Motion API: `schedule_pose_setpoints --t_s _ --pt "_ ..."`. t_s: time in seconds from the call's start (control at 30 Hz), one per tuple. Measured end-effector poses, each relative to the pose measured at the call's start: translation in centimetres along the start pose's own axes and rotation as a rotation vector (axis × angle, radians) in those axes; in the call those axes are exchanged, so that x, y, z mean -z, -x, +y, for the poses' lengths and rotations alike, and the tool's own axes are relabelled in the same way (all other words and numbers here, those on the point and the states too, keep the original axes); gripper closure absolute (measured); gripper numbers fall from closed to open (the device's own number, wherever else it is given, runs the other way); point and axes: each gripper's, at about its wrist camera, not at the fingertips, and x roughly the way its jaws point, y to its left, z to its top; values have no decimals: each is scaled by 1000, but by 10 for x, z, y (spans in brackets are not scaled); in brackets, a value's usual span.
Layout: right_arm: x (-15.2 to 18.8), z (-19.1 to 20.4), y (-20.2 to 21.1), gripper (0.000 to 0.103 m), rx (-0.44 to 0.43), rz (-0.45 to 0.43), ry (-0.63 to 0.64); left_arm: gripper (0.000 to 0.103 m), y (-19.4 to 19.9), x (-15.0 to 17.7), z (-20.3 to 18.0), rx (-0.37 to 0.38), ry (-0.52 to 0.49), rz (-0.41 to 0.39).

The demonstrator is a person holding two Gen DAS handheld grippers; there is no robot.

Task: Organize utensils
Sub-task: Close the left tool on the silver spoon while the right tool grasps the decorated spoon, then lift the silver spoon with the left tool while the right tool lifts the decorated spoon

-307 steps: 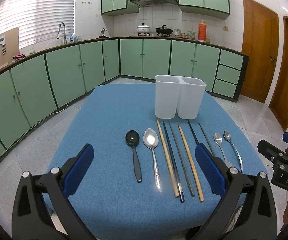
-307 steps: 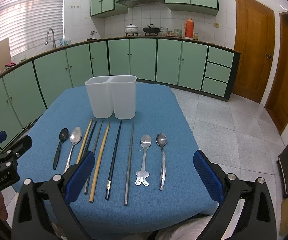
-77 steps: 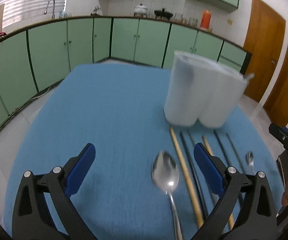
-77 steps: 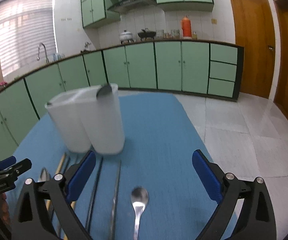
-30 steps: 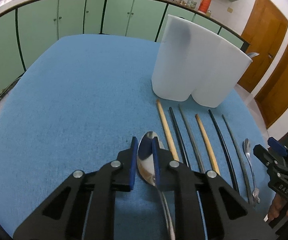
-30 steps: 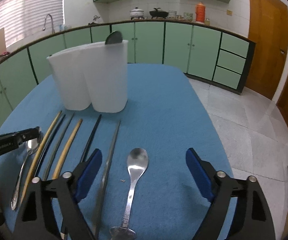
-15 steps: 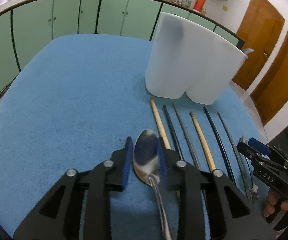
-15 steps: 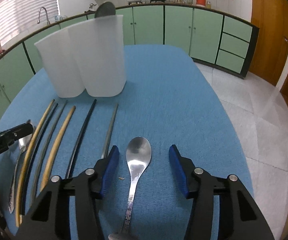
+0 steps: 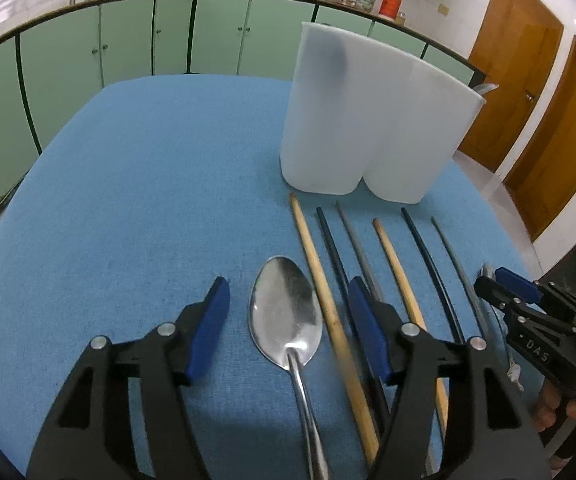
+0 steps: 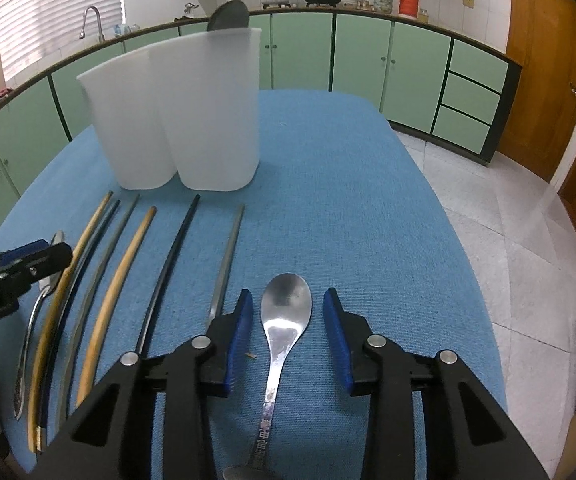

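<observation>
A white two-compartment holder [image 9: 371,120] [image 10: 176,116] stands on the blue table; a dark spoon and a steel spoon stick out of it. My left gripper [image 9: 288,312] is open, its blue pads either side of a large steel spoon [image 9: 286,316] lying on the cloth. My right gripper [image 10: 288,316] is open around a smaller steel spoon [image 10: 286,312] lying flat. Several chopsticks [image 9: 391,252] [image 10: 128,260] lie in a row between the two spoons.
The blue tablecloth [image 9: 136,184] [image 10: 347,184] covers the table; its right edge drops to a tiled floor [image 10: 507,208]. Green cabinets [image 10: 367,56] ring the room. The right gripper shows in the left wrist view [image 9: 527,320]; the left gripper shows in the right wrist view [image 10: 16,268].
My left gripper's jaws have opened wider around the large spoon, which lies flat. My right gripper has lowered and narrowed around the smaller spoon.
</observation>
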Motion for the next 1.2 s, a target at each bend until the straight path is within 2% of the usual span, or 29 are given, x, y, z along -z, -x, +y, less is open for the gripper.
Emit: schedule_pose_setpoints --t_s 0.27,0.4,0.47,0.57,0.6,0.63,0.67,0.87,0.93,1.1,1.2 --pt "0 0 0 66 0 -1 -1 71 -2 -1 4 13 16 2" --pt "1 0 0 68 -3 0 -5 71 -4 -1 -1 36 -10 4" --pt "1 -1 1 76 -11 0 -8 71 -4 -1 -2 49 -17 4" --pt "1 0 2 76 -14 1 -8 72 -3 0 -3 61 -20 1" --pt "2 0 2 76 -14 0 -6 76 -3 0 -4 65 -21 -1" --pt "2 0 3 77 -15 -3 -7 90 -2 0 -4 60 -21 -9" --pt "2 0 4 77 -17 -6 -9 99 0 -1 -2 74 -19 -12" --pt "2 1 11 77 -25 -30 1 99 -1 1 -5 80 -17 -5" --pt "3 2 10 77 -24 -27 4 95 -2 1 -5 81 -9 3" --pt "3 2 11 77 -22 -25 4 94 -5 4 -7 84 -16 16" --pt "3 4 10 77 -21 -23 3 87 -6 4 -8 91 -13 27"
